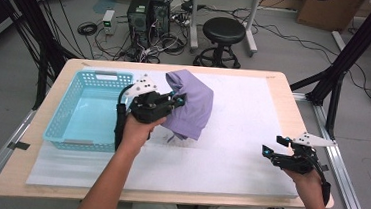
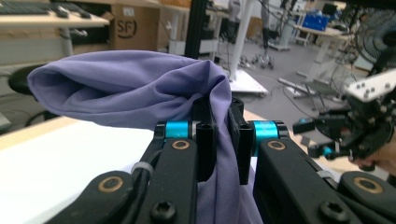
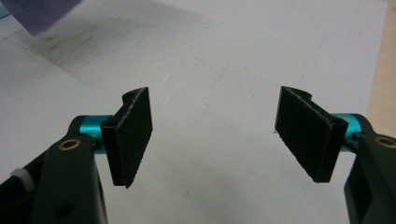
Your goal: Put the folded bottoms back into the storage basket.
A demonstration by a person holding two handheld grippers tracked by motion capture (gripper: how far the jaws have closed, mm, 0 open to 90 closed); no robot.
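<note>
A purple cloth [image 1: 192,104] hangs bunched above the white mat, lifted off the table just right of the basket. My left gripper [image 1: 178,100] is shut on a fold of it; in the left gripper view the purple cloth [image 2: 130,88] is pinched between the two black pads of the left gripper [image 2: 223,140]. Over at the table's right edge, my right gripper [image 1: 270,146] rests low with its jaws wide apart. In the right gripper view the right gripper [image 3: 215,135] has nothing between its pads, and a corner of the purple cloth [image 3: 39,13] shows at the top left.
A light blue plastic basket [image 1: 62,120] stands on the left part of the table. A white mat [image 1: 236,138] covers most of the wooden tabletop [image 1: 12,181]. Behind the table are a black stool [image 1: 223,31] and computer towers [image 1: 148,11].
</note>
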